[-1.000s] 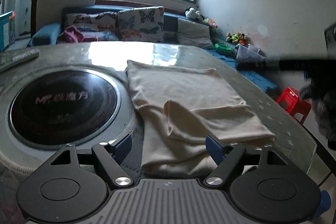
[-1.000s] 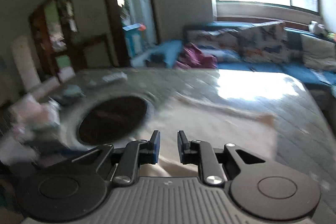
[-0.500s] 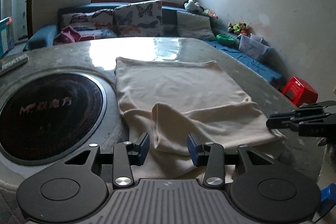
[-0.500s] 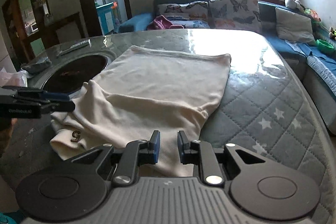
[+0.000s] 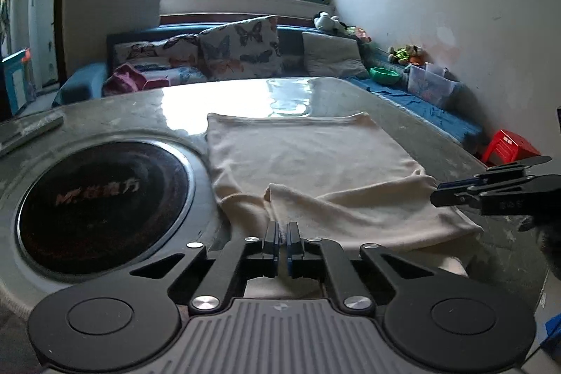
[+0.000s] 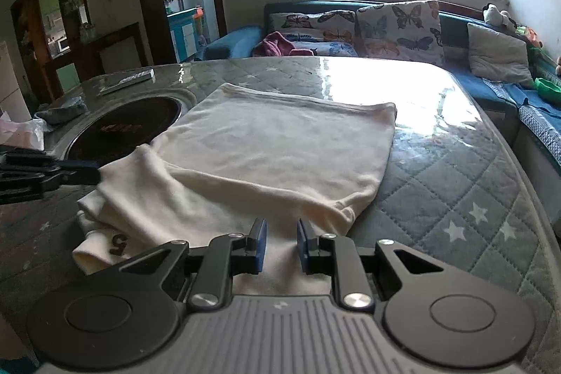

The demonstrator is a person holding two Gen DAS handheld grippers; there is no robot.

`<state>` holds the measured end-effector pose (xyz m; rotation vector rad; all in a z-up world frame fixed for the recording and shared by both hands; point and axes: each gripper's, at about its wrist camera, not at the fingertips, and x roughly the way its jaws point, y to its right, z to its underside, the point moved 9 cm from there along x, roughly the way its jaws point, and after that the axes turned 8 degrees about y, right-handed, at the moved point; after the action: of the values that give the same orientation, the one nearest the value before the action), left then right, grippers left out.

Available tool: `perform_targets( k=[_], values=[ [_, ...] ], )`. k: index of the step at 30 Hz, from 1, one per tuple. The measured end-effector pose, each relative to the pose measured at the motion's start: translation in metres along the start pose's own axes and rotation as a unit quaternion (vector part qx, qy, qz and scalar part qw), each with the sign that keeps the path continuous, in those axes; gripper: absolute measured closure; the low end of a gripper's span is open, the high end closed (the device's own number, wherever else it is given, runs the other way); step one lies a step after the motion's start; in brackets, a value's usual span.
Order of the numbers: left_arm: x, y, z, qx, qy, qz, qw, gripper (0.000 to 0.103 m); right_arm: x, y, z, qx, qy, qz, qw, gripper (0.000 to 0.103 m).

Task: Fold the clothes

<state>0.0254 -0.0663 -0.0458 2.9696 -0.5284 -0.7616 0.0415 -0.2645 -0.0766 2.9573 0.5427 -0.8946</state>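
**A:** From the left view, where is the cream shirt (image 5: 308, 163)?

**B:** Flat on the counter (image 5: 115, 107), beside the round black plate (image 5: 101, 202). The left claw (image 5: 282, 246) pinches its near fold.

**A:** And the right view?

**B:** The right claw (image 6: 280, 244) is spread over the near edge. The shirt looks soft, light and floppy, so I'd grab the edges.

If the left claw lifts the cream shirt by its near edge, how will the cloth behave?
Probably floppy: the shirt already lies in soft folds. The left claw pinches one small spot, so the rest would likely sag and trail. It looks thin, so probably light, and may slide on the glossy table.
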Motion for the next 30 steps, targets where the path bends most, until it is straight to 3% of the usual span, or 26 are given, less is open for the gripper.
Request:
perform_targets(
  k=[4, 8, 13, 17, 23, 30],
  values=[
    [0.000, -0.008, 0.007, -0.015, -0.019, -0.009, 0.9997, 0.098, 0.010, 0.006, 0.004, 0.003, -0.010, 0.009, 1.000, 0.085],
    [-0.001, 0.001, -0.009, -0.018, -0.005, 0.013, 0.9997, 0.088, 0.008, 0.003, -0.001, -0.007, -0.001, 0.010, 1.000, 0.085],
    [0.002, 0.016, -0.028, -0.017, 0.011, 0.045, 0.9988, 0.088, 0.016, -0.006, -0.011, -0.013, 0.009, 0.006, 1.000, 0.085],
    [0.033, 0.040, -0.024, -0.002, -0.008, 0.078, 0.9969, 0.088, 0.025, -0.016, -0.014, -0.020, 0.011, -0.001, 1.000, 0.085],
    [0.056, 0.028, -0.003, 0.011, -0.038, 0.047, 0.9981, 0.088, 0.037, -0.008, -0.010, -0.030, 0.004, 0.016, 0.999, 0.085],
    [0.036, -0.001, -0.001, -0.005, -0.026, 0.027, 0.9993, 0.086, 0.029, 0.003, -0.007, -0.022, 0.006, 0.024, 0.999, 0.084]
  ],
)
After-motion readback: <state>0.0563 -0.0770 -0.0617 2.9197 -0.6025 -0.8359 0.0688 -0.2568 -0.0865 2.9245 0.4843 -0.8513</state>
